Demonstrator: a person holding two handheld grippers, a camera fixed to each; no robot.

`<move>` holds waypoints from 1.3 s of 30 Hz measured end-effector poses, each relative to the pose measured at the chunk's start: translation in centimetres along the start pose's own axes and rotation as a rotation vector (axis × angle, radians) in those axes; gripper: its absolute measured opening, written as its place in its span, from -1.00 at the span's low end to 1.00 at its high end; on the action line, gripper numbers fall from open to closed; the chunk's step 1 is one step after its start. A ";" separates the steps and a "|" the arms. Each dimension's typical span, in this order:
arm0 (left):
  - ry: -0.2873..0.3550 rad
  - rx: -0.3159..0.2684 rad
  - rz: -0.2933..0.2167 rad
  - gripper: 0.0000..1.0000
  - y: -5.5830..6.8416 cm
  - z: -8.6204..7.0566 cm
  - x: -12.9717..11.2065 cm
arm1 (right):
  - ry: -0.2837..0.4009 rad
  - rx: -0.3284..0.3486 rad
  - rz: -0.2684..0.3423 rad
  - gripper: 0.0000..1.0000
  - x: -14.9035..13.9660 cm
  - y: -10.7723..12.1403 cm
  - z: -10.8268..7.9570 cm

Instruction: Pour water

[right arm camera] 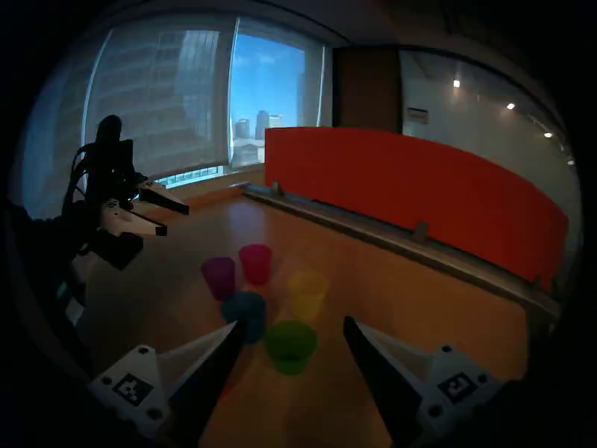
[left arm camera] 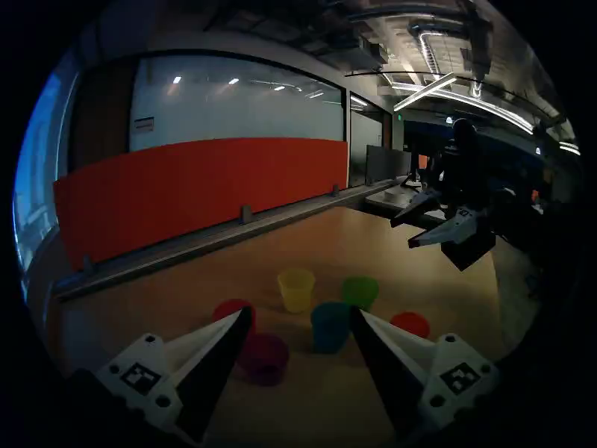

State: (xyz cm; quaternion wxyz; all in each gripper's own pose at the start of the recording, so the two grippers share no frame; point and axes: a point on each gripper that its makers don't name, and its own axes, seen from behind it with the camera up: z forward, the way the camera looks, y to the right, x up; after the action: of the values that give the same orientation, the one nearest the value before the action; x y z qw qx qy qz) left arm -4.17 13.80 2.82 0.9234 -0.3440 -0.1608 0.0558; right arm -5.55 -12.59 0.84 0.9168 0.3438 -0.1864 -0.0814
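So, pre-grasp: both claws wide and empty — my left gripper [left arm camera: 300, 312] and right gripper [right arm camera: 292, 322] hover over the table [left arm camera: 336, 239], facing the plastic cups [left arm camera: 330, 326] clustered mid-table. Next I close on one — which holds water, I cannot tell.

Red cup [left arm camera: 230, 307] half hidden behind a finger [left arm camera: 213, 358] of the left gripper [left arm camera: 298, 317], purple cup [left arm camera: 267, 360] clipped by the same finger, orange cup [left arm camera: 411, 323] partly behind the other, cups' contents too dim to tell, person holding the far right gripper [left arm camera: 401, 233] lost in shadow.
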 end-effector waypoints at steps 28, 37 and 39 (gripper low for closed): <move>-0.069 -0.042 0.036 0.94 1.2 2.7 -3.5 | -0.099 0.031 0.004 0.99 -5.1 -0.2 3.7; -0.073 -0.046 0.035 0.93 1.1 3.5 -3.7 | -0.142 0.039 -0.010 0.99 -7.2 -0.3 5.4; -0.074 -0.047 0.033 0.94 1.1 3.6 -3.7 | -0.152 0.040 -0.015 1.00 -7.6 -0.3 5.8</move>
State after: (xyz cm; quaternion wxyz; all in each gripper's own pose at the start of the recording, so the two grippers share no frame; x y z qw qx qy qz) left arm -8.89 16.05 3.73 0.9076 -0.3657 -0.1903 0.0799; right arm -14.87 -14.13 2.48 0.8924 0.3561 -0.2544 -0.1102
